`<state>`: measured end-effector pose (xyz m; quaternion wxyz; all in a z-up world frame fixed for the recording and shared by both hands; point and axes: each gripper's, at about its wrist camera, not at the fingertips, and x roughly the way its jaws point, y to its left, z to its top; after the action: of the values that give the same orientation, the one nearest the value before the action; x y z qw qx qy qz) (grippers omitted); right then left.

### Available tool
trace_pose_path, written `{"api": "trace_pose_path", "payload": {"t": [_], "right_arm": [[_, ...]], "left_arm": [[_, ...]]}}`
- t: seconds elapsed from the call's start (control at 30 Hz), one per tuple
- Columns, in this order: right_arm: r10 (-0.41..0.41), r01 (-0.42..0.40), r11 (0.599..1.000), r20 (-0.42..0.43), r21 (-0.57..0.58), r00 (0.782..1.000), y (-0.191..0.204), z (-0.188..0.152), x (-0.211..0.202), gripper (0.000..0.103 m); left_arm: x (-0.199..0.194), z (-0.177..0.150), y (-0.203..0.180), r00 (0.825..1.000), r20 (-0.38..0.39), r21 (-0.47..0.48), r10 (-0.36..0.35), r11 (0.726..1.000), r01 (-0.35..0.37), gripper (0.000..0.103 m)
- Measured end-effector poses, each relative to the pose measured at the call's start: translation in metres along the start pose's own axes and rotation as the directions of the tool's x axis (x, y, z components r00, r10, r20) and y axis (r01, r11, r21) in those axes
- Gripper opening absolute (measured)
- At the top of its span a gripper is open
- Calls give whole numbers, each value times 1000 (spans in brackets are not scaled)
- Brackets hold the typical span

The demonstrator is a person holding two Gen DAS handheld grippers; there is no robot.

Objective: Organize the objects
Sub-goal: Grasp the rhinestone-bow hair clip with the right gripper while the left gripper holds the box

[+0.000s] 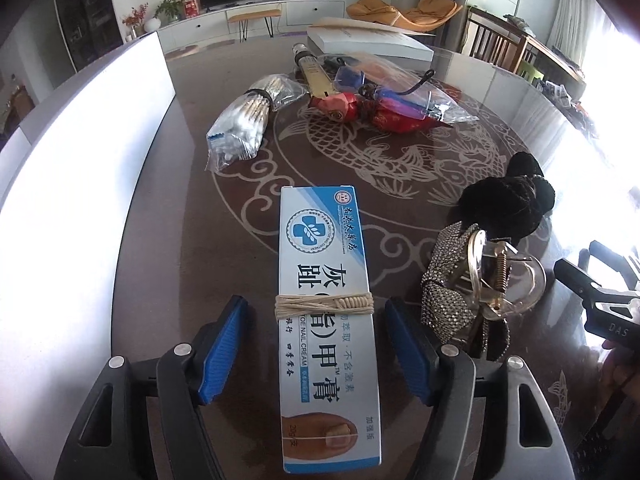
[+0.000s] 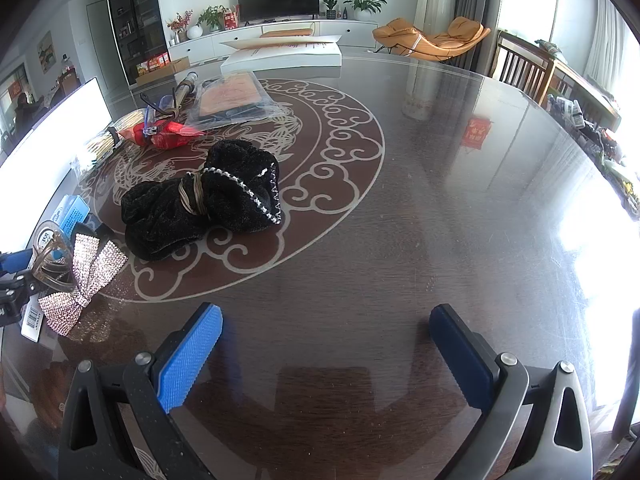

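Note:
A blue and white nail cream box with string tied round it lies on the table between the open fingers of my left gripper; the pads stand apart from its sides. To its right lies a rhinestone bow hair clip, also in the right wrist view. A black fabric bundle tied with bands lies beyond it. My right gripper is open and empty over bare table.
A bag of cotton swabs, a red pouch with plastic-bagged items and a white flat box lie farther back. A white box wall stands at the left. The round glass-topped table stretches right.

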<state>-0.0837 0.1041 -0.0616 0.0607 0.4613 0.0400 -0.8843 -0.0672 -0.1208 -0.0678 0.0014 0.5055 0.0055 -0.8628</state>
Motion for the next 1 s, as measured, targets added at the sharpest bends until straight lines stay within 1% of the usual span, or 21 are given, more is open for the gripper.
{"api": "trace_pose_path", "payload": {"t": [0.07,0.1,0.13,0.17,0.43,0.67,0.73,0.8,0.87,0.97,1.0], "right_arm": [[0,0,1000,0,0,1000,0,0,0,103],[0,0,1000,0,0,1000,0,0,0,103],[0,0,1000,0,0,1000,0,0,0,103],[0,0,1000,0,0,1000,0,0,0,103],[0,0,1000,0,0,1000,1,0,0,103],[0,0,1000,0,0,1000,0,0,0,103],[0,0,1000,0,0,1000,1,0,1,103],[0,0,1000,0,0,1000,1,0,1,103],[0,0,1000,1,-1,1000,0,0,0,103],[0,0,1000,0,-2,1000,1,0,1,103],[2,-2,1000,1,-2,1000,0,0,0,103]], "left_arm": [[0,-1,-1,1000,14,11,11,1000,-11,66],[-1,-2,0,1000,27,10,13,1000,-13,56],[-3,-3,0,999,35,11,12,1000,-12,52],[-4,-4,0,999,39,12,15,1000,-15,44],[-13,-19,9,998,46,-29,37,999,-36,44],[-14,-24,14,996,66,-33,53,998,-51,49],[-13,-25,16,996,69,-45,62,997,-59,55],[-11,-24,21,996,64,-69,68,996,-64,71],[-9,-24,25,996,50,-74,68,995,-64,79],[-9,-24,26,997,48,-61,64,996,-61,81],[-8,-23,26,997,43,-62,60,996,-57,83]]}}
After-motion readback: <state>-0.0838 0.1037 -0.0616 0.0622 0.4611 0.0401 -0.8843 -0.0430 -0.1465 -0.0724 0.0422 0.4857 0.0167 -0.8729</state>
